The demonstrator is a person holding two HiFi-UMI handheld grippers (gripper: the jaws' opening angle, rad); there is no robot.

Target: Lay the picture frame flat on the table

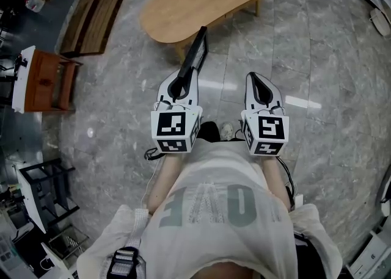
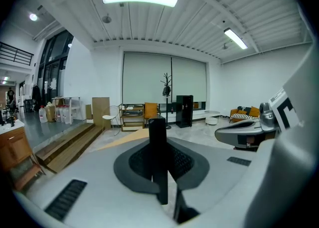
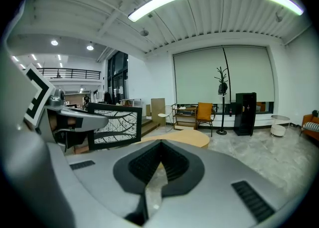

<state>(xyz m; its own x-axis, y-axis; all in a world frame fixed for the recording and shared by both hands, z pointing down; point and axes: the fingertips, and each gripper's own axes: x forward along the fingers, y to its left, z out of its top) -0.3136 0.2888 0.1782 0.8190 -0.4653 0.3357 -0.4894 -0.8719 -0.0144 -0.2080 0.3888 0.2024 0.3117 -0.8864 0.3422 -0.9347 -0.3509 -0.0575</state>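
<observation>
My left gripper [image 1: 183, 75] is shut on the black picture frame [image 1: 197, 52], held upright and edge-on above the floor. The frame's far end points at the near edge of the oval wooden table [image 1: 201, 3]. In the left gripper view the frame [image 2: 157, 142] is a thin black bar standing between the pads of that gripper [image 2: 160, 164]. From the right gripper view the frame [image 3: 112, 124] shows its face, a branch pattern in a black border, with the table [image 3: 184, 137] behind. My right gripper [image 1: 255, 79] hangs beside it, shut and holding nothing [image 3: 158, 159].
Grey stone floor lies under both grippers. Wooden steps [image 1: 91, 9] run along the back left, and a small wooden cabinet [image 1: 46, 79] and a black rack [image 1: 46, 192] stand at the left. Beyond the table are an orange chair [image 3: 204, 112] and a black cabinet [image 3: 245, 113].
</observation>
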